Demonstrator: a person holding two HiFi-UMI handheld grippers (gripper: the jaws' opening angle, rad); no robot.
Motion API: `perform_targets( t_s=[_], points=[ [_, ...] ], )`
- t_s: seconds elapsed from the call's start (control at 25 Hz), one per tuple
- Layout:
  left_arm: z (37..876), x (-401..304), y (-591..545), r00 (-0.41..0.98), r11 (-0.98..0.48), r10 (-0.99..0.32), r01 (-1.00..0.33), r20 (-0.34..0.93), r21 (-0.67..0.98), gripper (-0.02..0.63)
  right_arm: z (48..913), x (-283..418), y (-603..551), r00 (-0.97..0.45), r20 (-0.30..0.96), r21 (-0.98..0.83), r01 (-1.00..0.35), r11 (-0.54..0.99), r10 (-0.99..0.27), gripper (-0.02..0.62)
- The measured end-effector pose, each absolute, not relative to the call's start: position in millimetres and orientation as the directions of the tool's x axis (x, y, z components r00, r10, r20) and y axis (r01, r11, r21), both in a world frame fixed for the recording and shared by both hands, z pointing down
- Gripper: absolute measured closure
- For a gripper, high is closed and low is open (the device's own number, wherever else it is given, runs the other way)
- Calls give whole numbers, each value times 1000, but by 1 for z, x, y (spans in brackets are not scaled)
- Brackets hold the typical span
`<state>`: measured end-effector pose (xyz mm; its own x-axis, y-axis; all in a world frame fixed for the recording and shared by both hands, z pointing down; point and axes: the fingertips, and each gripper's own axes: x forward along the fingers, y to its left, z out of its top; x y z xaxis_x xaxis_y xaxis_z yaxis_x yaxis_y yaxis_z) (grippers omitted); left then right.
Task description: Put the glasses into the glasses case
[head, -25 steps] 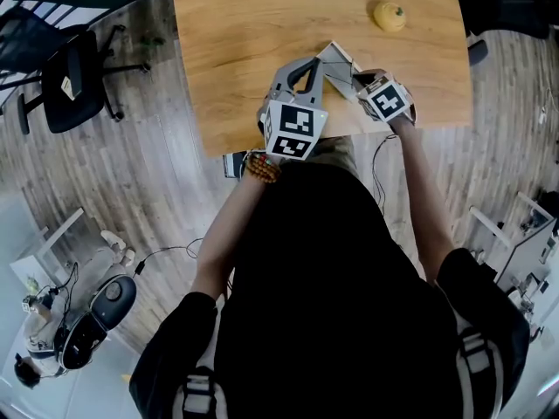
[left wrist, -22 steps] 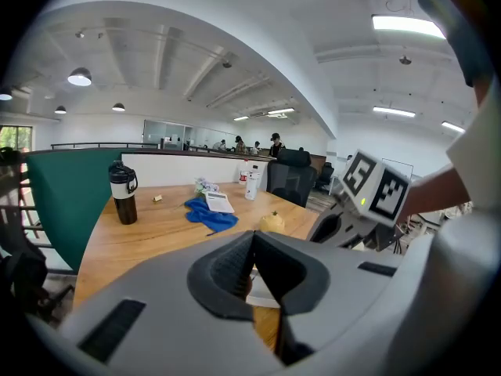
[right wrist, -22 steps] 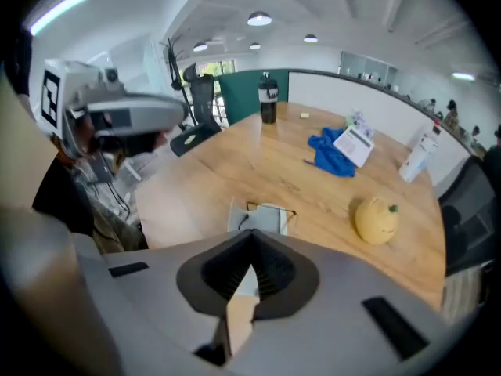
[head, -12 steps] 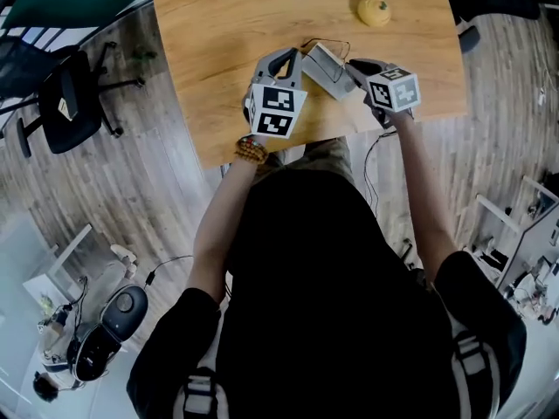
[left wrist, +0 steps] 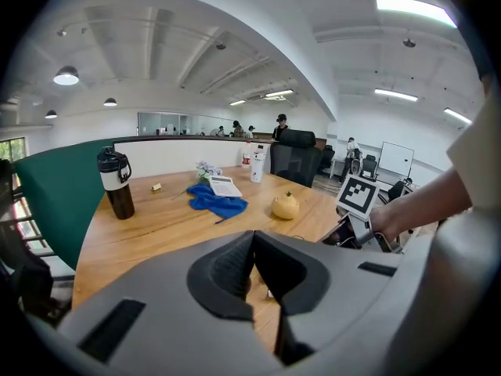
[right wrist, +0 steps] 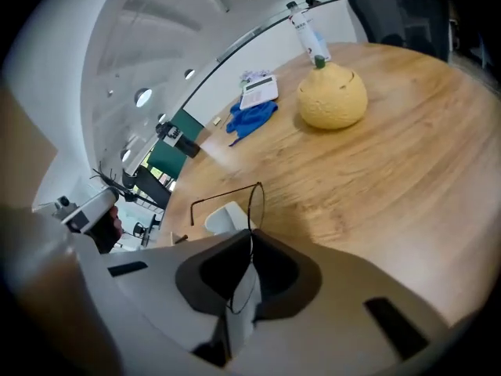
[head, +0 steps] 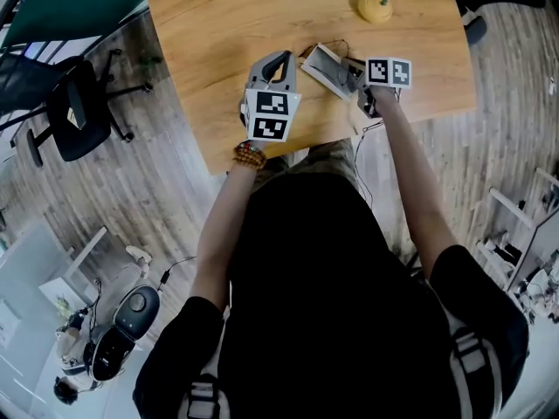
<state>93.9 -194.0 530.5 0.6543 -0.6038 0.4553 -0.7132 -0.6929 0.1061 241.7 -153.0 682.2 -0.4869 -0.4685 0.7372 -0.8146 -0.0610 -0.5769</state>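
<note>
**Glasses at the case, grip loosening**

The glasses [right wrist: 249, 210] sit pinched in your right gripper [right wrist: 250, 240], right at the glasses case [head: 325, 66] lying on the table [head: 218, 33]. That gripper has rolled over and its jaws have just been easing apart, so release looks near. Your left gripper [left wrist: 252, 245] is closed on nothing beside the case. A yellow fruit [head: 375, 7] sits further back, with open office around.

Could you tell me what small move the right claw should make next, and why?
Probably ease the right claw down toward the case before letting go: its jaws have just been opening, but the glasses are between them, not yet lying in the case.
</note>
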Motion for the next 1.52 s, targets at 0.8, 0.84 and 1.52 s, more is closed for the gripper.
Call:
perform_targets(
  t_s=[0.8, 0.84, 1.52],
  points=[
    [549, 161, -180, 748, -787, -475, -597, 464, 155, 586, 527, 233, -152, -245, 545, 127, -921, 367, -802, 584],
    [551, 168, -175, 761, -807, -444, -569, 473, 159, 586, 523, 231, -152, -247, 531, 131, -921, 366, -811, 583],
    [547, 130, -157, 711, -696, -542, -679, 448, 234, 586, 513, 275, -139, -108, 367, -223, -975, 26, -924, 584]
  ],
)
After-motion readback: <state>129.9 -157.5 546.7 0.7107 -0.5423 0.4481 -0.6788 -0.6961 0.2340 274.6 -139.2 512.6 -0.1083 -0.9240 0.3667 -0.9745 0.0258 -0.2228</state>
